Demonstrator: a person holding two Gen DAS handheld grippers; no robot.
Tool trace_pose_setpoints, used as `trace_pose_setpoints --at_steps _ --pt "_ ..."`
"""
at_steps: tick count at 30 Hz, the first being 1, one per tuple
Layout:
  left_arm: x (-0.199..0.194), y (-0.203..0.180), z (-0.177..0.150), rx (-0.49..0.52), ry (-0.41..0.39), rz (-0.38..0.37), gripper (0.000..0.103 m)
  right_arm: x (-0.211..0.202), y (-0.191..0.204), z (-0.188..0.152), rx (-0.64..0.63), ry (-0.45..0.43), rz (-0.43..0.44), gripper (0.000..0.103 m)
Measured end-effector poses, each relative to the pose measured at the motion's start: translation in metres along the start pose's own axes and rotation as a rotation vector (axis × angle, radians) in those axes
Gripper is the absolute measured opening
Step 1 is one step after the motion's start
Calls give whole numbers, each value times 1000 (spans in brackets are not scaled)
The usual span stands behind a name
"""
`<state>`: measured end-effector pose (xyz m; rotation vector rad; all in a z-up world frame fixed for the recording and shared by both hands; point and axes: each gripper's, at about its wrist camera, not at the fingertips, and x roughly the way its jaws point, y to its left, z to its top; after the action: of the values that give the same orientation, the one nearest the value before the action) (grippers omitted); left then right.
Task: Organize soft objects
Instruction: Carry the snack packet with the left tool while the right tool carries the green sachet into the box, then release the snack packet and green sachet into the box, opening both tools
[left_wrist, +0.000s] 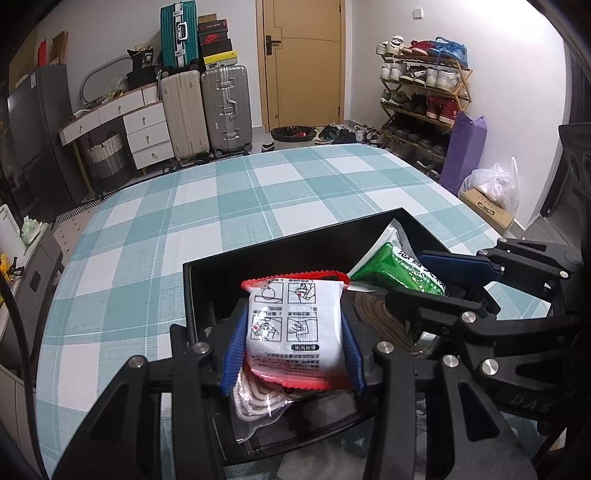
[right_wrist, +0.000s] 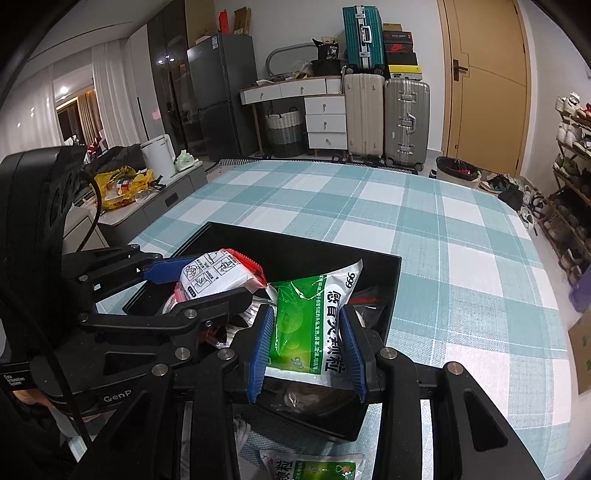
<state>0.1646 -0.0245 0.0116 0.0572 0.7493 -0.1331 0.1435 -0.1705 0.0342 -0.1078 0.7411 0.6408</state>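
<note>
Our left claw (left_wrist: 293, 343) is clenched on the white pack (left_wrist: 295, 325), its blue pads pressing both long sides; the pack's long axis runs toward 12 o'clock. Our right claw (right_wrist: 306, 350) grasps the green pack (right_wrist: 306, 325) the same way. Both packs hang over the black box (right_wrist: 384, 291) on the table (right_wrist: 424, 229), so each need only go down. More packets lie beneath.

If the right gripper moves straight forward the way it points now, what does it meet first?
Probably the far wall of the black box. The right gripper, shut on the green packet, points down into it; depth is unclear.
</note>
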Motion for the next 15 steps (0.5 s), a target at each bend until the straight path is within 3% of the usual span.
trace_pose_setpoints --at_steps 5,7,8,15 --pt "1 -1 1 12 4 8 46 -1 1 0 -22 4 6 40" --pt "0 -1 1 15 3 6 51 -7 2 -1 -40 -30 -12 48" --pt "-2 -1 1 13 2 5 60 -12 2 -1 -44 -49 -20 50" --pt "-28 1 -3 -2 -35 -22 92 -37 -8 -7 0 -63 -61 92"
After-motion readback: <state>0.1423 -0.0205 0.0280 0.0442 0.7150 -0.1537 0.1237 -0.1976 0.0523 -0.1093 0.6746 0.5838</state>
